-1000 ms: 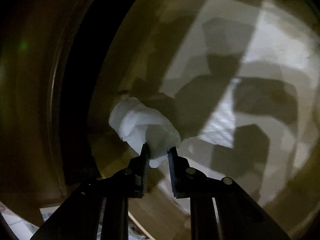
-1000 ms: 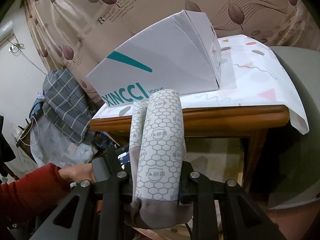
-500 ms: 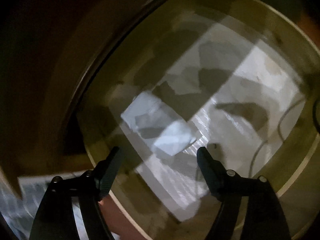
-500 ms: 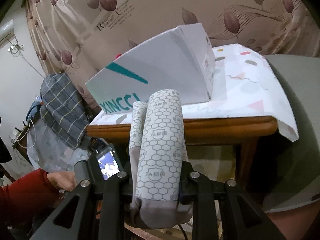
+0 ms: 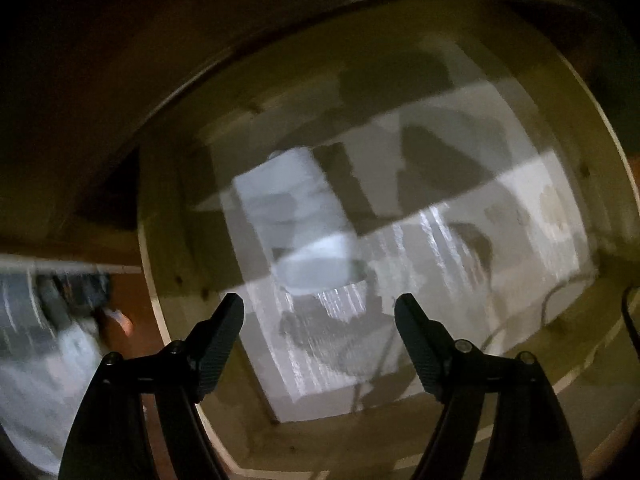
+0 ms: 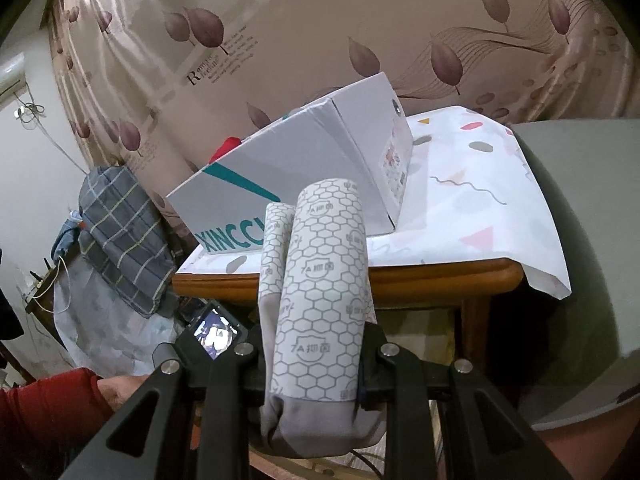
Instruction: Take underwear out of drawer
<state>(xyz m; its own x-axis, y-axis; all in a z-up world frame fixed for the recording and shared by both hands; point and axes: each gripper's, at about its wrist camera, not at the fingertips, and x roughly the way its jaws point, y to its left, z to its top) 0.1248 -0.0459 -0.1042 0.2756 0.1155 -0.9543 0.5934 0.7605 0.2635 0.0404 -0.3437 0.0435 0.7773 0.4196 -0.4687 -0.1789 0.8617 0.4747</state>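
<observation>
In the left wrist view I look down into a dim wooden drawer (image 5: 176, 240) lined with pale paper. A white rolled garment (image 5: 304, 220) lies on its bottom. My left gripper (image 5: 319, 300) hovers above it, open, with nothing between its fingers. In the right wrist view my right gripper (image 6: 316, 344) is shut on a roll of underwear (image 6: 324, 264), grey with a white hexagon-printed wrap. The roll stands up between the fingers and hides their tips.
A white box with teal lettering (image 6: 304, 168) sits on a wooden table (image 6: 420, 280) under a patterned cloth. Plaid fabric (image 6: 120, 232) hangs at the left. A red sleeve (image 6: 44, 404) and the left gripper's screen (image 6: 216, 332) are below. A thin cable (image 5: 560, 300) lies in the drawer.
My left gripper let go of the white roll, opened wide and rolled; the roll now lies loose in the drawer. The right gripper rose a little, still holding its roll.
</observation>
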